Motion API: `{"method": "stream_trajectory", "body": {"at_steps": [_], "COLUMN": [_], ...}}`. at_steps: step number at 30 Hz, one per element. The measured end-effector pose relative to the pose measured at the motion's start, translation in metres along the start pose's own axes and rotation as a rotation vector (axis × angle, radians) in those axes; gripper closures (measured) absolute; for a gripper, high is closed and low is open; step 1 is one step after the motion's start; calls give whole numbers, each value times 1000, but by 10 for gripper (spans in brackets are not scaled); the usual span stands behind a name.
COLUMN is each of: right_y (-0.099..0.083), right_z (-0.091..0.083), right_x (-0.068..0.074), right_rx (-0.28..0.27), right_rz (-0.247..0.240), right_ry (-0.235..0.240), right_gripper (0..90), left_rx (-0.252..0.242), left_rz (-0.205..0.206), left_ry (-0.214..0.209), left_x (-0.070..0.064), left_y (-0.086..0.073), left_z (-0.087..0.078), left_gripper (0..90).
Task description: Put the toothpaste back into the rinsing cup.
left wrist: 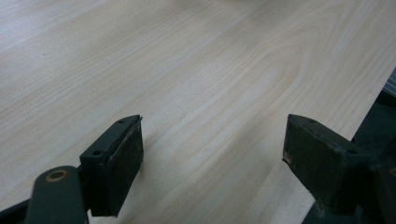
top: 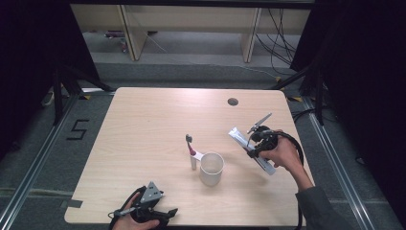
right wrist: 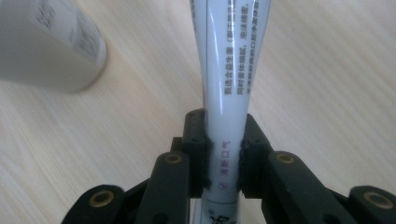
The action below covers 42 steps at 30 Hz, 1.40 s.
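Note:
My right gripper point(top: 253, 152) point(right wrist: 223, 140) is shut on a white toothpaste tube point(top: 239, 138) point(right wrist: 226, 84) with printed text, gripping it across its middle at the right of the table. The tube runs diagonally, its flat end pointing to the far left. A white cup point(top: 211, 168) point(right wrist: 46, 42) stands near the table's middle, left of the tube. A toothbrush point(top: 192, 151) with a dark head and a red-and-white handle is just left of the cup. My left gripper point(top: 165, 213) point(left wrist: 212, 154) is open over bare wood at the table's near edge.
The light wooden table point(top: 143, 124) has a round cable hole point(top: 232, 101) near its far edge. In the left gripper view the table's edge point(left wrist: 359, 121) runs close by on the right. Black curtains and cables surround the table.

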State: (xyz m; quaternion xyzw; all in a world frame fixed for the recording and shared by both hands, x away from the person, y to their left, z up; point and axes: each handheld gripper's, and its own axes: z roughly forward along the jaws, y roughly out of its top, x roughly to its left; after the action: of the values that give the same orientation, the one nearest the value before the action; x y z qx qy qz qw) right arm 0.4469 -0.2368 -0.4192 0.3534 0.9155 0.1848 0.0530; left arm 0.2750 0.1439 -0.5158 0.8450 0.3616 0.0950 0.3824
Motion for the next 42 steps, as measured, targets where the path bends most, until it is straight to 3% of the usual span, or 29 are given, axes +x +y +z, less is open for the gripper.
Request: {"method": "stream_trajectory", "body": {"at_steps": [1,3,5,10,11,13,14,15,18,20,21,25,27,31,34,42], "right_y": [0,1,2,2,1,2,2,2,3,3,3,4,4,7,10,20], "right_z": [-2,-7,-13,-24,-27,-29,-33,-34,-37,-37,-38,-35,-36,-37,-38,-36], "right_x": [-2,0,1,0,1,8,8,10,17,21,22,31,35,44,47,66], "right_rx": [-38,-89,-145,-352,-363,-443,-438,-469,-540,-566,-579,-658,-675,-699,-747,-772], "right_rz": [-3,45,40,24,16,74,48,42,52,43,16,39,25,52,26,8], "right_ry": [4,11,3,5,11,9,15,9,34,39,33,77,82,118,137,200], "right_gripper": [769,769,769,768,768,768,768,768,768,769,769,769,769,769,769,769], "left_rx": [3,-12,5,-2,4,1,4,-2,2,-15,-2,-14,-2,-7,4,2], "left_rz": [1,-15,6,1,5,4,9,5,9,-7,8,-7,8,4,14,12], "left_ry": [-5,-7,4,-3,6,4,6,4,3,0,1,-1,2,0,4,2], "left_x": [0,-1,1,0,1,0,1,1,1,0,1,0,1,1,2,1], "left_y": [0,0,0,0,0,0,0,0,0,0,0,-1,0,0,0,0], "left_z": [0,0,0,0,0,-1,-1,0,-1,0,-1,0,-1,-1,-1,-1], "left_gripper": [199,199,199,199,199,199,199,199,199,199,199,199,199,199,199,199]}}
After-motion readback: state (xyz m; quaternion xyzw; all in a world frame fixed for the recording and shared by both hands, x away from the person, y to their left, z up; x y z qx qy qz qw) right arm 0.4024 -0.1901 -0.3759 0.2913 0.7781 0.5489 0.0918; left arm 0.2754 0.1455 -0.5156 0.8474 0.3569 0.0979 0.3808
